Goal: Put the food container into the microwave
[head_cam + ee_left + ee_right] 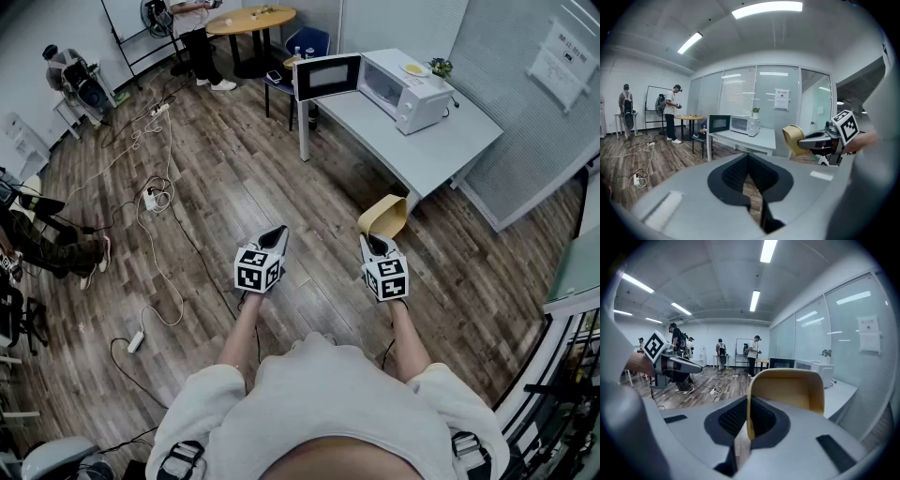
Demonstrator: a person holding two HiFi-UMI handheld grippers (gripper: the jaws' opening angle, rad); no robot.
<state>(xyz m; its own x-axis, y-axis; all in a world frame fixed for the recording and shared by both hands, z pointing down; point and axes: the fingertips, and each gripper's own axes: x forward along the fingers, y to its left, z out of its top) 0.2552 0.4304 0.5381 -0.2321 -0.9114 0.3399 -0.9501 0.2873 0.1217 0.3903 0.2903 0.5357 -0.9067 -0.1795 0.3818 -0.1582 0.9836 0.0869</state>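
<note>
Head view: right gripper jaws pinch food container; microwave well apart at 12 o'clock; left gripper jaws pressed together, empty.

The rim of a yellow food container is seen clamped between the closed jaws of the right claw, with the container rising above them. Beyond it, a white microwave with its door swung open is set on a grey table beside a glass partition. The left claw, marked by its black-and-white cube, is held at the left. Several people are pictured in the background on a wooden floor strewn with cables.
</note>
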